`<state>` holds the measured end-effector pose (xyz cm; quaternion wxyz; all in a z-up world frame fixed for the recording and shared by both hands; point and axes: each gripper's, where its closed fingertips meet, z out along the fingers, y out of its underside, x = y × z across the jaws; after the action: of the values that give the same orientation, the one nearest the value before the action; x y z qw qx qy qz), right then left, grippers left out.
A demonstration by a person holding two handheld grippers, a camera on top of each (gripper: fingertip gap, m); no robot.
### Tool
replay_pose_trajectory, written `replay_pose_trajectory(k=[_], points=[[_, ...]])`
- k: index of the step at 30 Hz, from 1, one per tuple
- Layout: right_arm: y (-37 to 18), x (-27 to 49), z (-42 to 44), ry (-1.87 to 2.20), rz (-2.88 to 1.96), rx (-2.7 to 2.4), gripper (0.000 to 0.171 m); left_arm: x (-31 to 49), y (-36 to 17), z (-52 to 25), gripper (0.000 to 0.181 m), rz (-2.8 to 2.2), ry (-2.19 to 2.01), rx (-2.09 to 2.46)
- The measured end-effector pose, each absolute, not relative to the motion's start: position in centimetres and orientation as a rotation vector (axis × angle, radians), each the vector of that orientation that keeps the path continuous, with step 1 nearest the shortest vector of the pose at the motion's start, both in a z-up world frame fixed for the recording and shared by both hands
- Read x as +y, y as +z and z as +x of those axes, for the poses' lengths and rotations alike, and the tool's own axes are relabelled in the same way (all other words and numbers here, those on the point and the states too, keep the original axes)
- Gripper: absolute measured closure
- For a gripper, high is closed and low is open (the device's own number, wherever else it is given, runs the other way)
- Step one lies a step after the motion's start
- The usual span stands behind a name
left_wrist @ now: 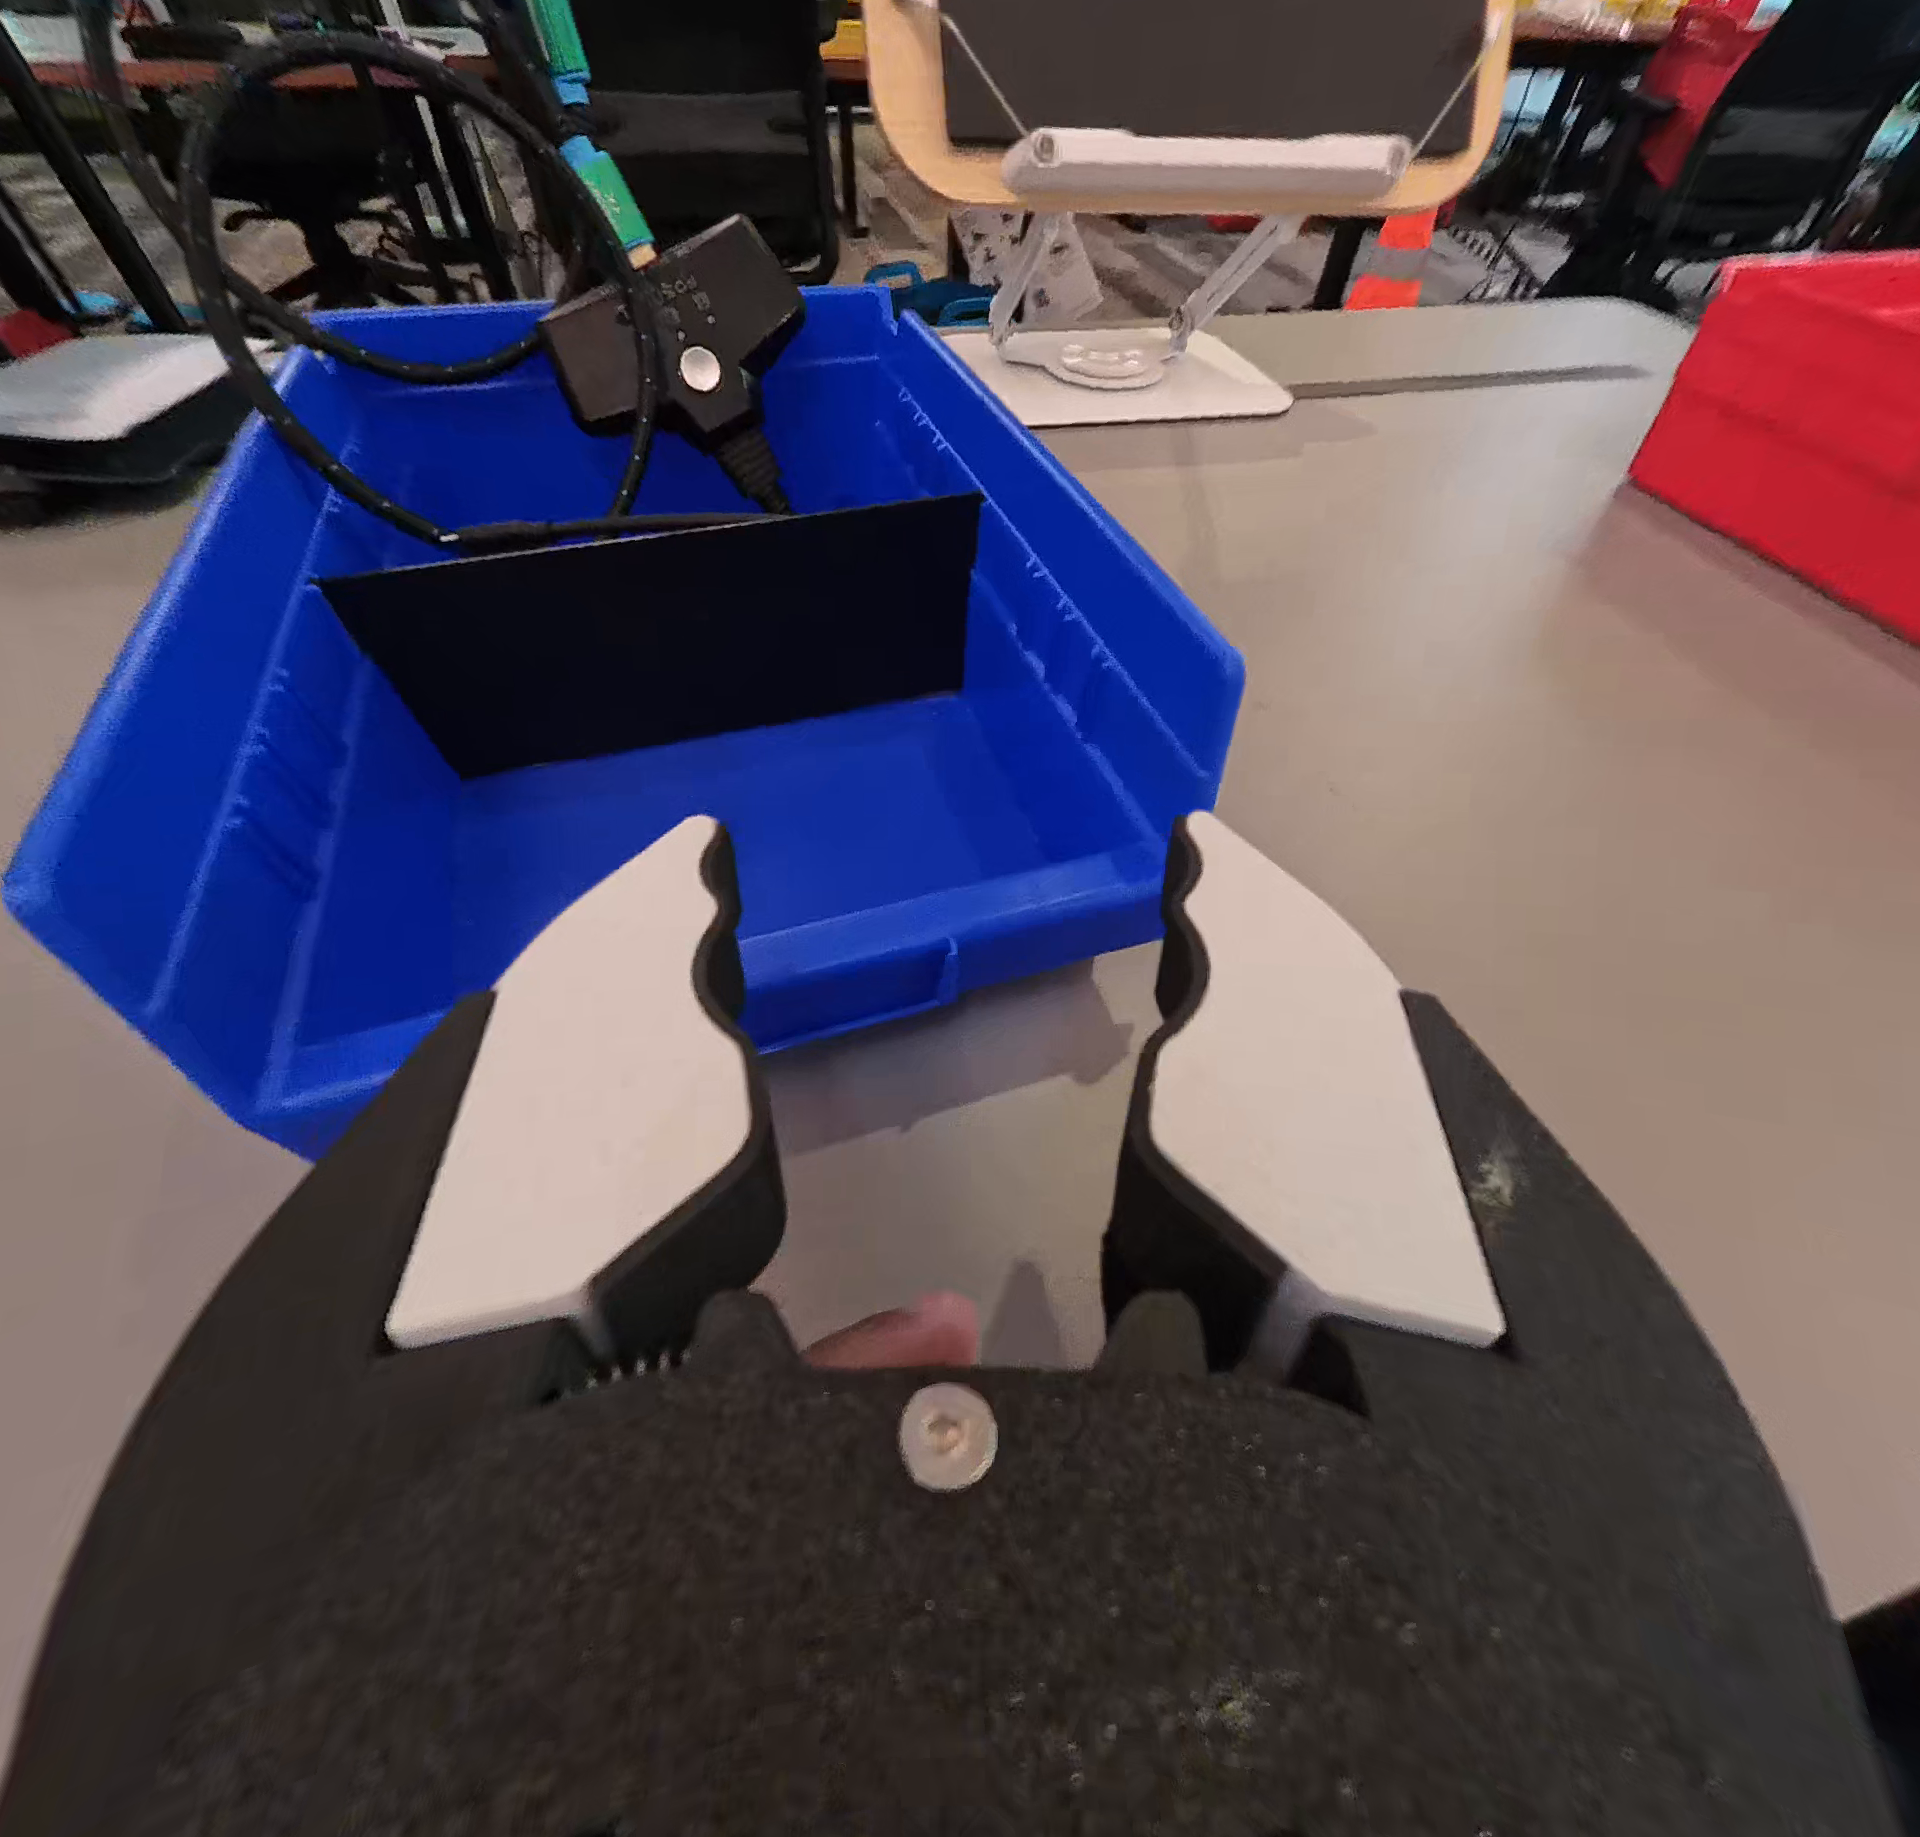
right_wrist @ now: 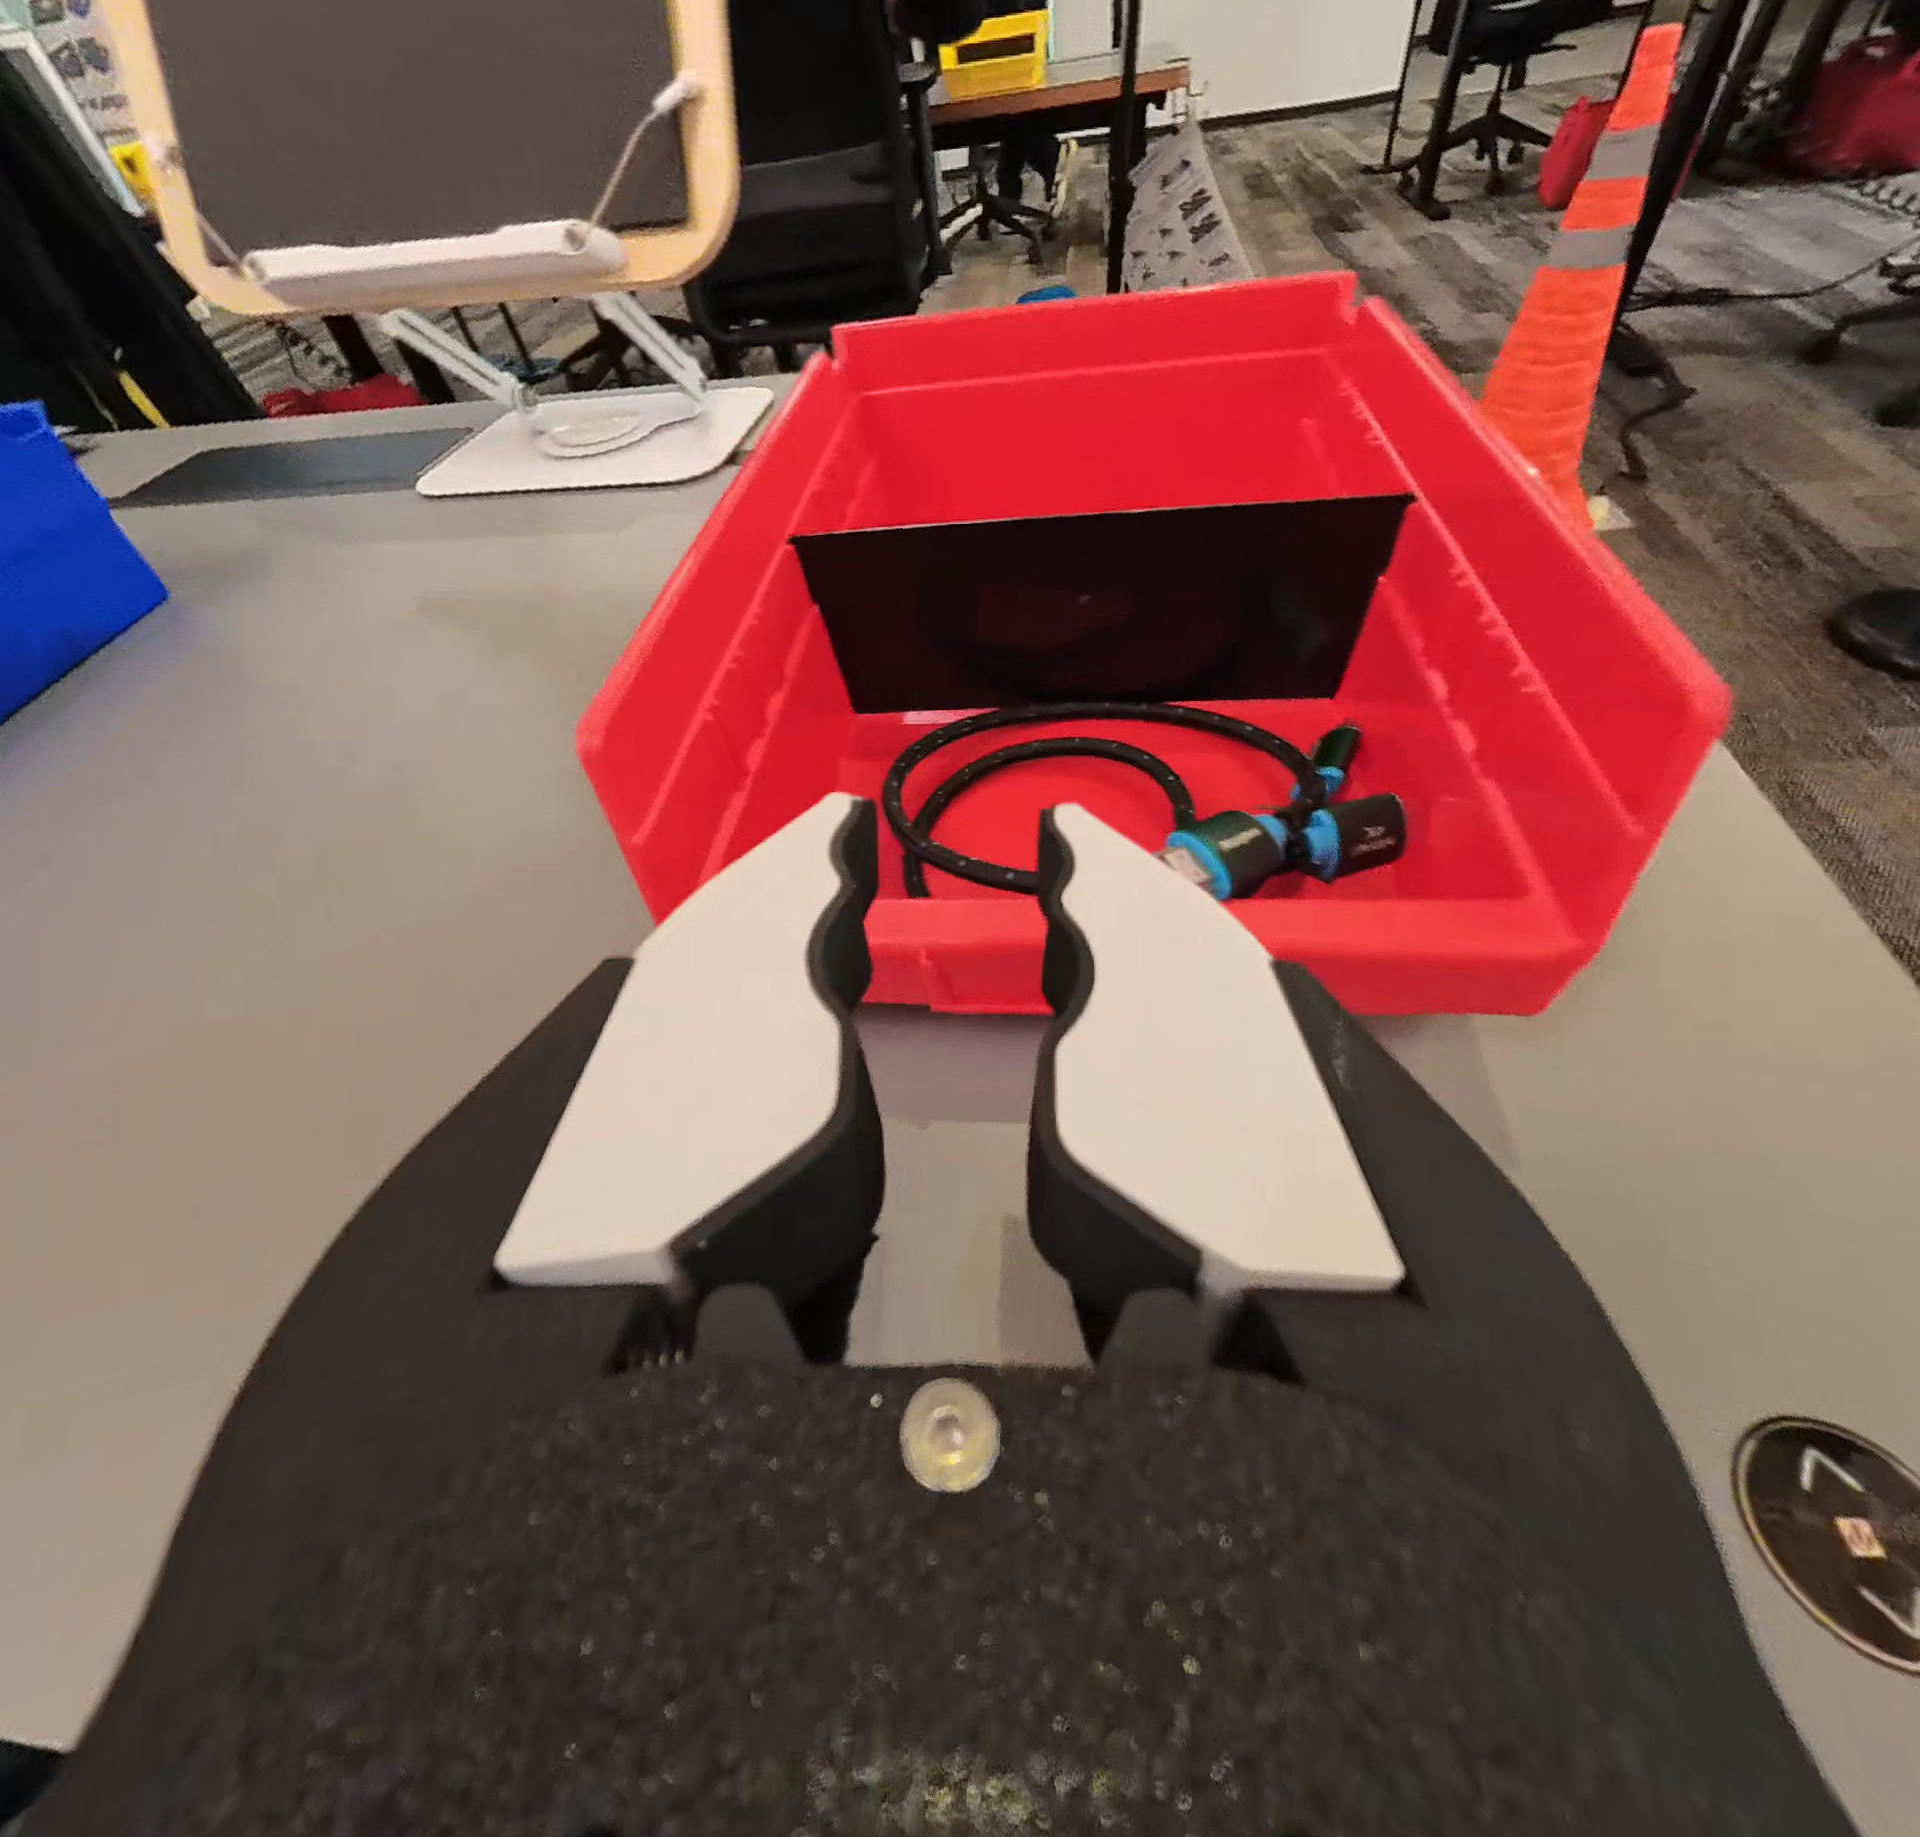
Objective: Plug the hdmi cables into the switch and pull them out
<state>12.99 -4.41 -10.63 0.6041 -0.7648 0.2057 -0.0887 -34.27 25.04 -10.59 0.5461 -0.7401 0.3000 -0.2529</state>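
Observation:
In the left wrist view a black HDMI switch point(left_wrist: 681, 333) with a silver button sits propped at the far end of a blue bin point(left_wrist: 260, 852). A green-and-blue HDMI plug point(left_wrist: 613, 203) meets its top edge, and a black braided cable point(left_wrist: 239, 333) loops to the left of it. My left gripper point(left_wrist: 951, 837) is open and empty, just before the bin's near wall. In the right wrist view a coiled HDMI cable point(right_wrist: 1039, 748) with green-and-blue plugs point(right_wrist: 1236, 842) lies in the near compartment of a red bin point(right_wrist: 1558, 644). My right gripper point(right_wrist: 951, 821) is open and empty, at the bin's near rim.
Each bin has a black divider point(left_wrist: 665, 634) point(right_wrist: 1101, 608) across it. A wood-framed board on a white stand point(left_wrist: 1174, 62) point(right_wrist: 436, 125) stands at the table's far edge. The red bin point(left_wrist: 1787, 437) shows at the right in the left wrist view. An orange cone point(right_wrist: 1569, 281) stands on the floor. A round black grommet point(right_wrist: 1839, 1538) sits in the grey table.

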Motion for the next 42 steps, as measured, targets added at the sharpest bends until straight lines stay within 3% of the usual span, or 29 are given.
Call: replay_pose_trajectory(k=[19, 26, 31, 33, 37, 42], points=[[-9.6, -1.3, 9.1, -0.231, -1.756, 0.23, 0.142, 27.1, -9.2, -34.4, 0.108, -1.743, -0.647, 0.766], [-9.1, -1.0, 9.4, -0.22, -1.698, 0.221, 0.141, 33.2, -6.8, -32.1, 0.119, -1.875, -0.47, 1.158], [-9.5, -0.3, 9.6, -0.19, -1.708, 0.22, 0.142, 39.0, -9.2, -31.2, 0.12, -1.988, -0.077, 1.566], [-9.7, -0.1, 9.4, -0.176, -1.714, 0.211, 0.142, 40.2, -10.7, -31.5, 0.129, -1.957, 0.036, 1.766], [-10.1, 0.2, 8.6, -0.153, -1.728, 0.182, 0.145, 41.5, -12.2, -32.0, 0.132, -1.91, 0.079, 2.059], [-10.5, 0.6, 8.4, -0.162, -1.749, 0.155, 0.146, 41.9, -10.7, -31.0, 0.149, -1.842, -0.03, 2.262]])
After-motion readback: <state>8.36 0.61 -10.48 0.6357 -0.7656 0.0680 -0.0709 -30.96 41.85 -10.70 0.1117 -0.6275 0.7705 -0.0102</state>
